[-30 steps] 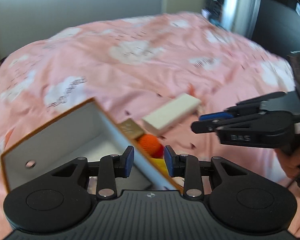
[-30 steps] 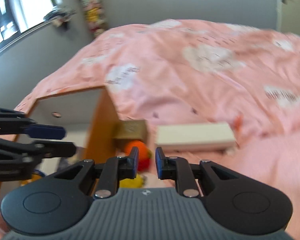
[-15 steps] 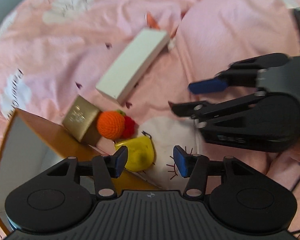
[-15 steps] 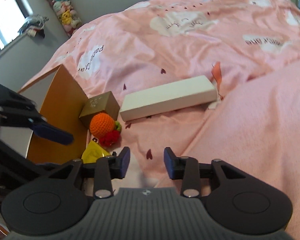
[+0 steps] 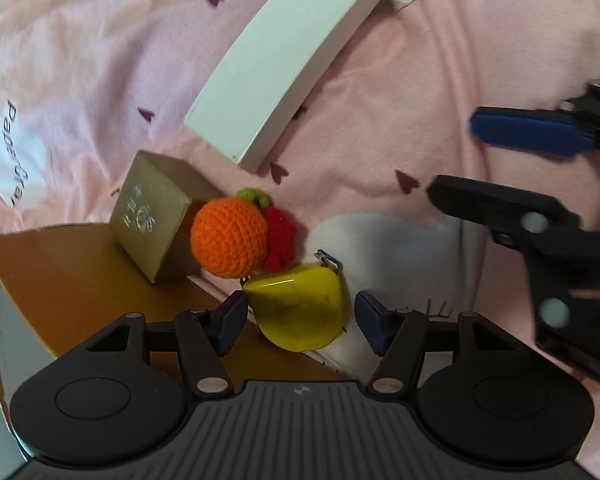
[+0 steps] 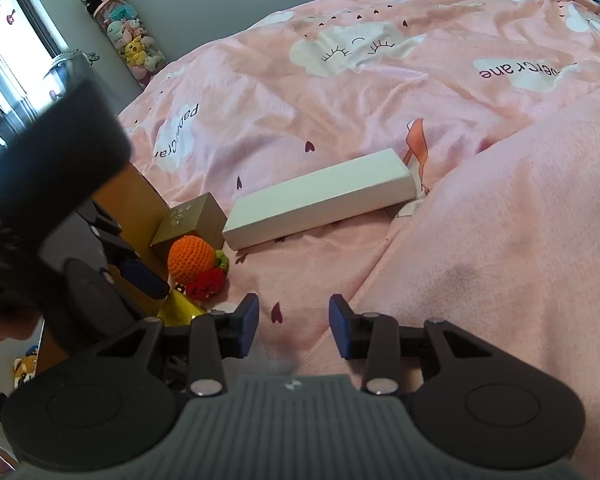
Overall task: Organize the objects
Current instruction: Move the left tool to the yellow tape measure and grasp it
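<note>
Orange-walled box far left on pink bed cover. Gold box leaning against it, crochet orange touching gold box, long white box just behind. Left tongs just been opening, straddling yellow tape measure, pads not pressing. Right tongs released, nothing between, over bare cover.
</note>
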